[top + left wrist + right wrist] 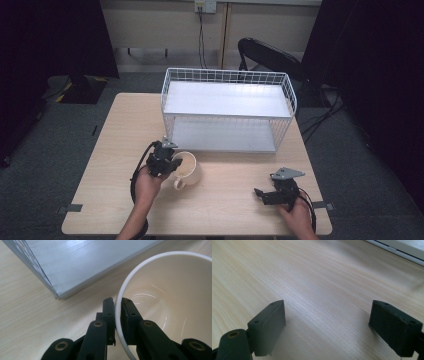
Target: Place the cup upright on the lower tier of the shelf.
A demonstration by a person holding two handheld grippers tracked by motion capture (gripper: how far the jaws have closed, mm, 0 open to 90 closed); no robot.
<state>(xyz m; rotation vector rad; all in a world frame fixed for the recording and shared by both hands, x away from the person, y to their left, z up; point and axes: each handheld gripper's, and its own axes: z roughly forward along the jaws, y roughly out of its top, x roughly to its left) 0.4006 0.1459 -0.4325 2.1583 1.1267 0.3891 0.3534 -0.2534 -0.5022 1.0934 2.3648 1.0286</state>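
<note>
Count: one cream mug (187,169) just in front of one white wire rack (227,110), two grippers, left (167,161) and right (265,194), one desk (115,150), one black chair (267,55) behind rack.

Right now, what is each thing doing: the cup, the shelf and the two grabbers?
mug: upright, empty, rim pinched.
left gripper: jaws shut on the mug's rim.
right gripper: jaws wide open, holding nothing.
wire shelf: standing on the table, both levels bare.

A lab-like room: black curtains (55,35), carpet (45,165), bare table (225,205).
</note>
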